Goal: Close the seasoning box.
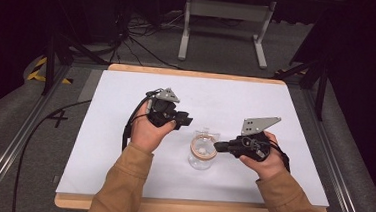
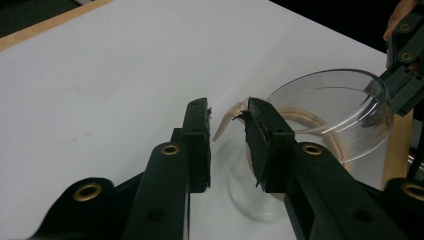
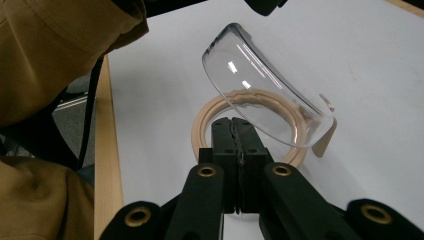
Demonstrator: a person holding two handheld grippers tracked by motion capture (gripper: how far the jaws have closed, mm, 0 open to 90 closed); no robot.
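A white sheet covers the tabletop [image 1: 123,146], whose pale wooden edge shows along the far side and the near side. The tabletop stands on grey carpet, framed left and right by metal rails. Beyond it lie black cables [image 1: 130,37] and the white legs of a stand [image 1: 221,33]; the room behind is dark. A strip of yellow and black tape [image 1: 41,68] marks the floor at the far left.

Near the middle of the sheet stands a clear glass jar [image 1: 202,152] with a beige rubber sealing ring [image 1: 204,146] at its mouth and a clear glass lid [image 3: 265,95] tilted up above the ring.

The right gripper [image 1: 220,146] reaches in level from the right, its jaws pressed together on the rim of the jar beside the ring. The left gripper [image 1: 185,121] hangs just beyond and left of the jar; its jaws stand a little apart, with the ring's beige tab [image 2: 227,120] in the gap and not pinched.

The person's sleeves [image 1: 120,186] are tan.
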